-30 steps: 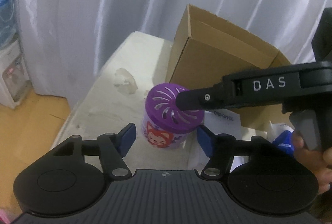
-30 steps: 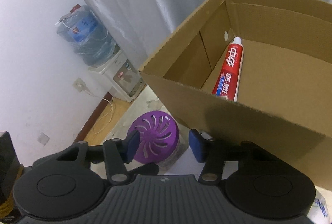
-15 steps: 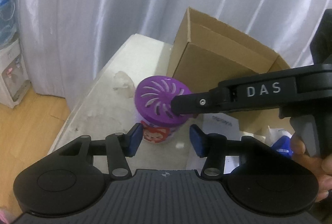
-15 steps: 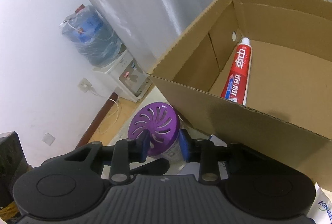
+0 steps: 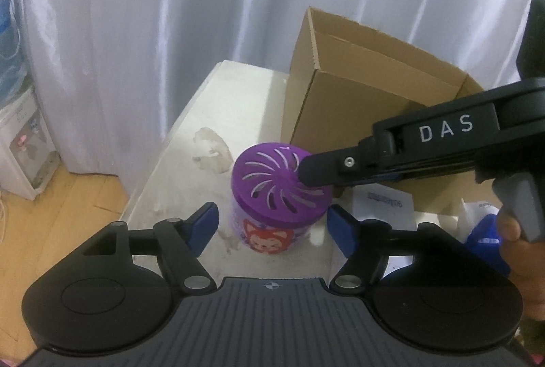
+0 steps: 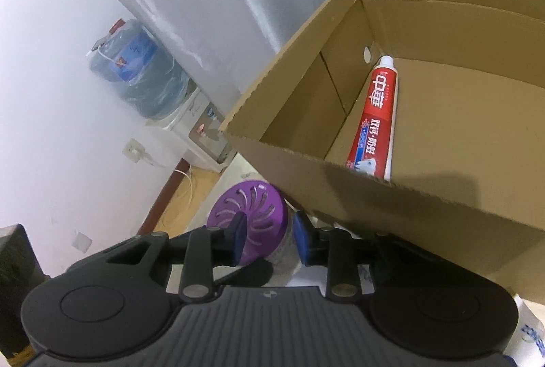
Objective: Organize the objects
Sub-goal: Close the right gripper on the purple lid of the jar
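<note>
A purple jar (image 5: 272, 196) with a vented lid and a cartoon fox label stands on the white table (image 5: 238, 88), beside a cardboard box (image 5: 357, 108). My left gripper (image 5: 272, 220) brackets the jar, jaws opening, both blue pads clear of its sides. My right gripper (image 5: 306, 169) reaches in from the right onto the lid. In the right wrist view its narrow jaws (image 6: 269, 230) pinch the right part of the jar's lid (image 6: 259, 207), one finger on top, the other outside the rim. A red toothpaste tube (image 6: 378, 115) lies inside the box (image 6: 374, 196).
White papers (image 5: 385, 207) and a blue packet (image 5: 483, 241) lie in front of the box, near the person's hand (image 5: 511, 230). The table's left edge drops to a wooden floor. A water dispenser (image 5: 20, 149) stands at the far left by the white curtain.
My right gripper's jaws closed from either side of the lid onto its right part. My left jaws narrowed around the jar, then spread wider again. The jar stayed in place.
</note>
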A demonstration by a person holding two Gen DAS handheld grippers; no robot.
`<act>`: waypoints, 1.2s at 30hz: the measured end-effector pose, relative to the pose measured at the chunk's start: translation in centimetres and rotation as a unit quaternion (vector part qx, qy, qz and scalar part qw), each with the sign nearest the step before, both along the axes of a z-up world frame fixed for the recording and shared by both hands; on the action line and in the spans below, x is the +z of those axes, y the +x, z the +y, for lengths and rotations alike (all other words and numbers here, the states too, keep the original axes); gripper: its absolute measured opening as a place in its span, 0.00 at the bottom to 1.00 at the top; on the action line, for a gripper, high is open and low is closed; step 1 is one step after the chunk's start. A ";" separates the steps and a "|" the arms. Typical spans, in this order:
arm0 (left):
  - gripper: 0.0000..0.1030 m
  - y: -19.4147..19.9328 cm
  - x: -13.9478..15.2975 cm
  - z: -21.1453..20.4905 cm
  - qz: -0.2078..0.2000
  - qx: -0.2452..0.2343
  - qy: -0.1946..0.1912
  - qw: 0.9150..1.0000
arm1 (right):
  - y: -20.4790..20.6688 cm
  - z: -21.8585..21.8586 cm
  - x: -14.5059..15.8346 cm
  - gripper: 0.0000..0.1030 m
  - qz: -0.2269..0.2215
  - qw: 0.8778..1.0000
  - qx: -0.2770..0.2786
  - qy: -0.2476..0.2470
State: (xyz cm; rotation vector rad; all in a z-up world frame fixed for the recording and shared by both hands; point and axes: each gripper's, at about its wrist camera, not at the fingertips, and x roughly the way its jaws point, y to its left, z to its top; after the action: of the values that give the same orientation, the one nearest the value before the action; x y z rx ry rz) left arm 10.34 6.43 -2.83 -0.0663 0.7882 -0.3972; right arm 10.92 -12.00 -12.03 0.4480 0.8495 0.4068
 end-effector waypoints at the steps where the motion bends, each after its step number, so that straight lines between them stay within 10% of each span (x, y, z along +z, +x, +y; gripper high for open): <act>1: 0.68 0.2 -0.1 0.0 0.002 0.000 -0.004 1.000 | 0.3 0.1 -0.2 0.32 0.002 1.000 0.000 0.002; 36: 0.65 -4.8 2.8 -6.3 -0.036 -0.035 -0.011 0.999 | -7.8 -6.3 1.8 0.33 -0.020 0.998 -0.045 0.033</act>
State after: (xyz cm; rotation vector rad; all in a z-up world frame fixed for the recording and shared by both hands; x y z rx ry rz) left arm 5.52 0.13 -0.08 -0.0448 0.7157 -0.4727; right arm 3.17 -18.31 -10.21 0.5361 0.7768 0.3614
